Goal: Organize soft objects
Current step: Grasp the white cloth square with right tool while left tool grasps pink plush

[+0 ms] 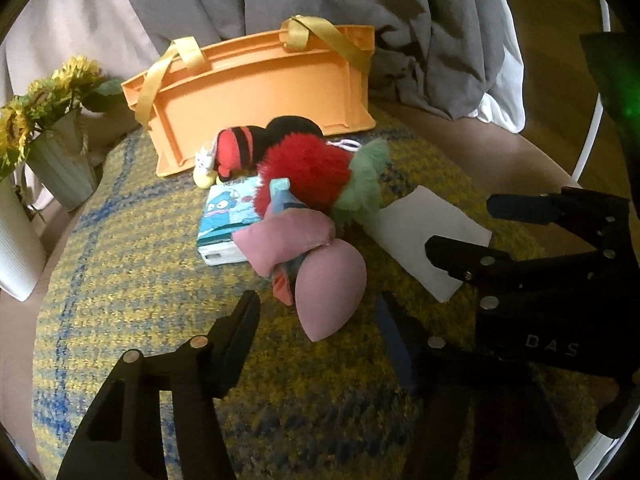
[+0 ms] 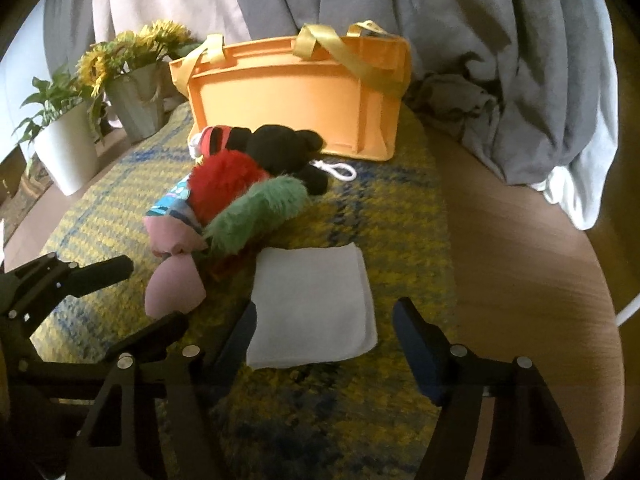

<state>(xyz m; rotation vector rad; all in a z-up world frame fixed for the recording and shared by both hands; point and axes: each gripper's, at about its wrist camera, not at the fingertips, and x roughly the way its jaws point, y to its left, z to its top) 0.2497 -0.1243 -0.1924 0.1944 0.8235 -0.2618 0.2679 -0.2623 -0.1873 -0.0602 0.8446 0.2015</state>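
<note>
One readable marking, "DAS", on the right gripper [image 1: 460, 220] body.

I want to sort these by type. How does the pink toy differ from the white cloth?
The pink toy is stuffed and rounded; the white cloth is flat and folded square. The toy lies against the pile of plush things; the cloth lies apart from it. The toy is in front of the left gripper, the cloth in front of the right gripper. Both rest on the yellow mat.
</note>
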